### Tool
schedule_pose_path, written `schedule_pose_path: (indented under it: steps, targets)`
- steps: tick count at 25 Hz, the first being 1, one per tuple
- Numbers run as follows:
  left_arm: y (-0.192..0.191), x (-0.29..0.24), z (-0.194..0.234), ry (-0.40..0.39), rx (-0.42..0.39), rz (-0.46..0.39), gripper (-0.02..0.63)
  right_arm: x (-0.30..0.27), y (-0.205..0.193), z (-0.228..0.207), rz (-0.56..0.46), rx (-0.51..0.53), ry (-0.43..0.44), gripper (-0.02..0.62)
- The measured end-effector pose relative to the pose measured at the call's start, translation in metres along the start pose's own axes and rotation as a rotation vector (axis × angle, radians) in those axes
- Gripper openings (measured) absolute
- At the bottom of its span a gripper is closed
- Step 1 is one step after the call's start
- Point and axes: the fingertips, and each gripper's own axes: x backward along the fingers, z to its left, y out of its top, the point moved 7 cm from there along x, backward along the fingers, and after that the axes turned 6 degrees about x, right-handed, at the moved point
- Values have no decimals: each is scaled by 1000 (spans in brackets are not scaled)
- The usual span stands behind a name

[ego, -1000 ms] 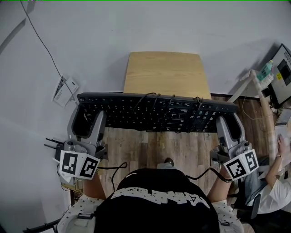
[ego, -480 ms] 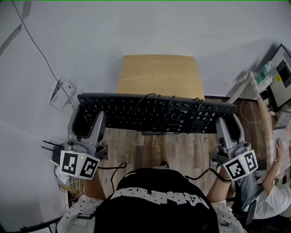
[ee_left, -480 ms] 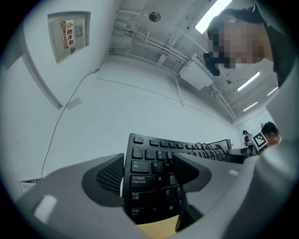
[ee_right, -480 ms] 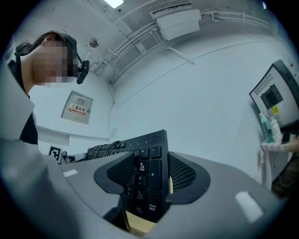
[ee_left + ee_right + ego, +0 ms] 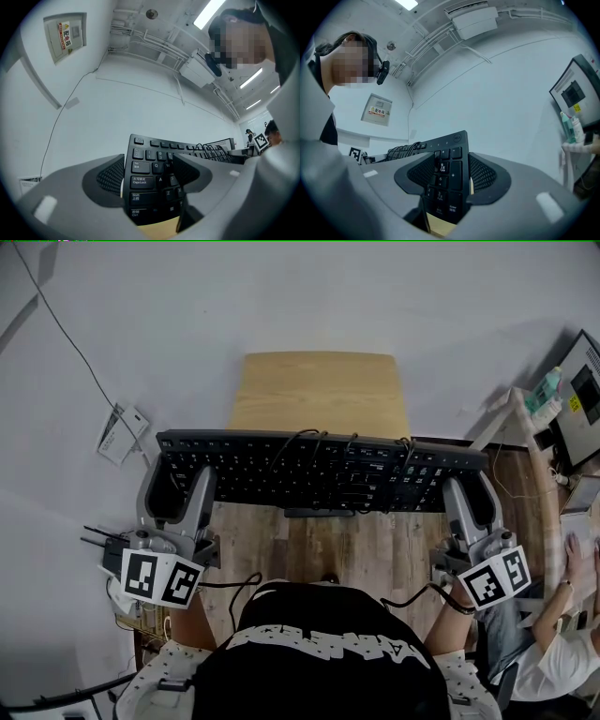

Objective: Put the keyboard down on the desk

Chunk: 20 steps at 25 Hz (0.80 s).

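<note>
1. Both tools are clamped on the load. The left gripper (image 5: 180, 486) has its jaws closed on the left end of the keyboard (image 5: 319, 474). The right gripper (image 5: 466, 493) has its jaws closed on the right end, by the number pad. Each gripper view shows the key rows running up between the ribbed pads, with the pads pressed against the board's front and back.

2. Largest of the task's things is the desk (image 5: 319, 390), a small light-wood top standing against the white wall ahead of the person. None of its surface that shows has anything lying on it. Its near edge is hidden behind the keyboard in the head view.

3. Next is the keyboard, black and wider than the desk, so both ends overhang past the desk's sides. It is carried level across the person's front, keys facing the head camera. Its far edge overlaps the desk's near edge in that view, and the rest lies over the plank floor (image 5: 366, 549). I judge that it is held in the air, not resting on the desk.

4. Smallest is its cable (image 5: 323, 442), looped in loose coils over the upper key rows and riding along with the board.

5. As I read the progress, the keyboard is gripped and brought up to the desk but not set down. What is left is to bring it over the top, lower it flat and open both sets of jaws.
</note>
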Motion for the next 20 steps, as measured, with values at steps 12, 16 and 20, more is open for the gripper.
schedule_pose_path:
  steps: [12,16,20]
  targets:
    - [0,-6,3,-13,-15,52,302,4,-14,1,10,-42,-28,235]
    - [-3,-11,1,-18,-17,56,302,4,-16,-3,9,-48,-36,235]
    - [0,-5,1,-13,-3,48,302,5,-8,2,8,-30,-28,235]
